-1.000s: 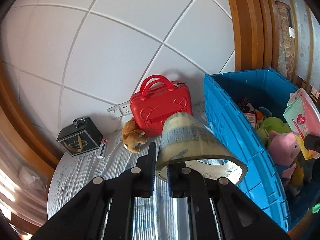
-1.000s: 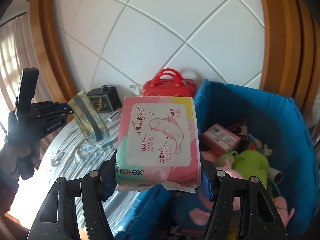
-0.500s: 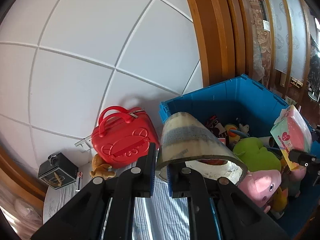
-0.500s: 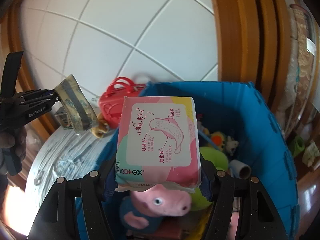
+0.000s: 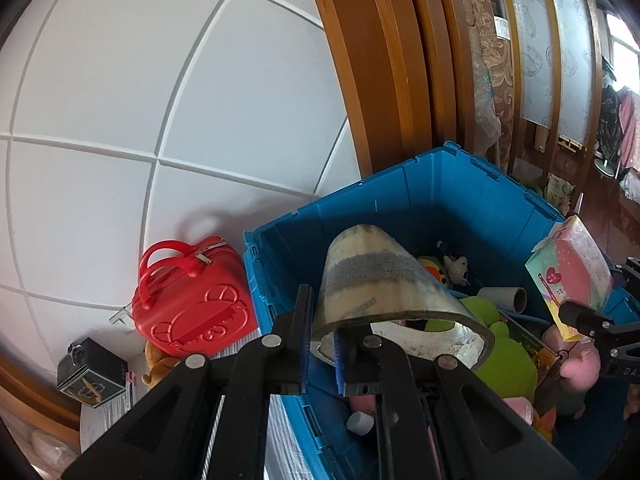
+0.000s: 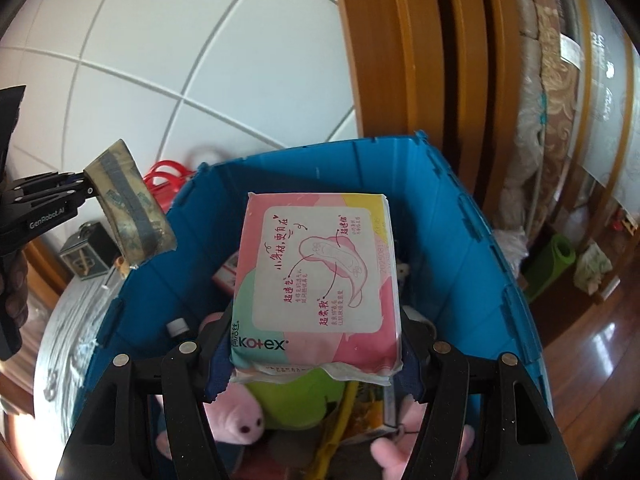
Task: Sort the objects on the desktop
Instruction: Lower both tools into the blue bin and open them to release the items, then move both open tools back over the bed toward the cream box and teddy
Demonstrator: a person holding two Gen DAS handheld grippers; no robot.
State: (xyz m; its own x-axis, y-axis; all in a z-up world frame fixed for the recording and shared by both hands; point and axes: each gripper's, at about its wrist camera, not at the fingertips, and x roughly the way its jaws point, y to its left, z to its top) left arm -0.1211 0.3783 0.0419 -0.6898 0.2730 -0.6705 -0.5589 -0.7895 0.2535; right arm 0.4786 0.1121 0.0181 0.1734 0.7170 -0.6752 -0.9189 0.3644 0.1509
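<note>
Tape roll [image 5: 384, 296] pinched by its wall between the near-shut fingers [image 5: 308, 332] of the left gripper [image 5: 322, 344], Kotex pad pack [image 6: 316, 280] clamped across its width in the right gripper [image 6: 316, 364], both now carried off the table [image 6: 68, 344] and hanging over the open blue crate [image 5: 440, 200], where a second ago only its rim was alongside. Below, green and pink plush toys [image 6: 288, 400]; farther back, red case [image 5: 192, 300] and black box [image 5: 90, 376] left by the wall. Probably release into the crate next, dropping both clear of the rim.
</note>
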